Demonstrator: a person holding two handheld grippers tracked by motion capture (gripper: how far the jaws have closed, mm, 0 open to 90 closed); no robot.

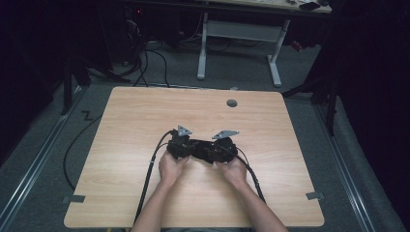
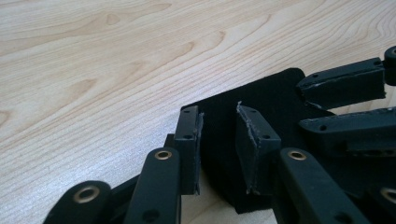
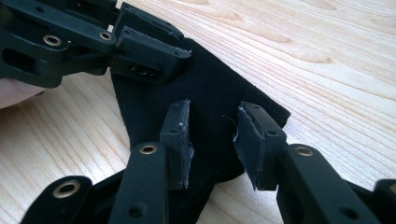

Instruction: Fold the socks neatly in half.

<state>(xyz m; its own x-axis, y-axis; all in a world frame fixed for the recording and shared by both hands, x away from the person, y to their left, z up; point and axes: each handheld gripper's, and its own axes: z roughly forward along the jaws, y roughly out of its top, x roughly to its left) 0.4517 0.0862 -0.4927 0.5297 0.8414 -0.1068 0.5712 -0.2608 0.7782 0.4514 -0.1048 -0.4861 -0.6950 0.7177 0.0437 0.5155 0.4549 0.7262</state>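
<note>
Lying flat mid-tabletop [image 1: 135, 121]: a black cloth [image 3: 210, 93], matte and felt-like, with straight edges and a squared corner. Hovering low over it from either side, tips facing each other: left gripper [image 2: 218, 140] and right gripper [image 3: 212, 140], fingers [image 3: 177, 140] of both spread with cloth showing between, pinching nothing.

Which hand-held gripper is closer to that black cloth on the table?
Neither clearly: both are right at it. The left hand-held gripper has its jaws over one end of the black cloth; the right hand-held gripper straddles the other end, jaws apart.
</note>
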